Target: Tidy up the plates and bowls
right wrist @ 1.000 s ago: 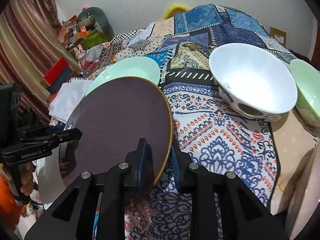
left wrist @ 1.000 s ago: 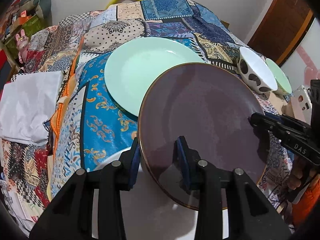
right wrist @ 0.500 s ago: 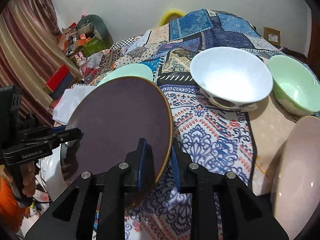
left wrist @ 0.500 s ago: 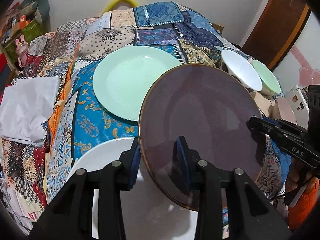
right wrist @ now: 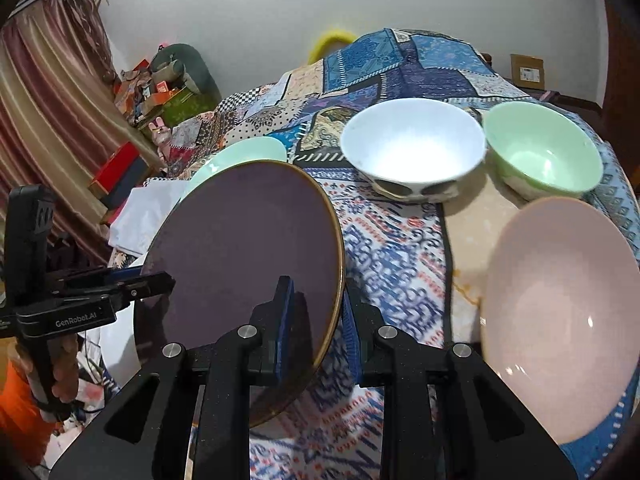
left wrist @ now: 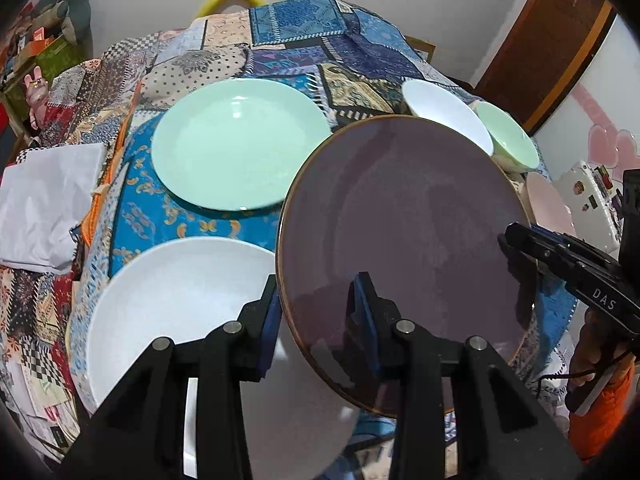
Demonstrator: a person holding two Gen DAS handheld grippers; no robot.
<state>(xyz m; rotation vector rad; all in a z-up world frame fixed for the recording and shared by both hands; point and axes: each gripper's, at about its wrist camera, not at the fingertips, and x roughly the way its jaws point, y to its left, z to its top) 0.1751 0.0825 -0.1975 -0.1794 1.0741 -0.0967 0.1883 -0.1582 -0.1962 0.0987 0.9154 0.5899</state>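
White plate (left wrist: pixel 172 300) lies on the quilt (left wrist: pixel 132 184) at left, mint plate (left wrist: pixel 240 148) beyond it. Purple plate (left wrist: pixel 400 248) is in the air, tilted, above the white plate's right edge: left gripper (left wrist: pixel 320 308) is clamped on its near-left rim, right gripper (right wrist: pixel 316 312) on its right rim, jaws of both closed down to the rim's thickness. To the right: white bowl (right wrist: pixel 412 152), green bowl (right wrist: pixel 544 152), pink bowl (right wrist: pixel 560 308) nearest, all on the quilt.
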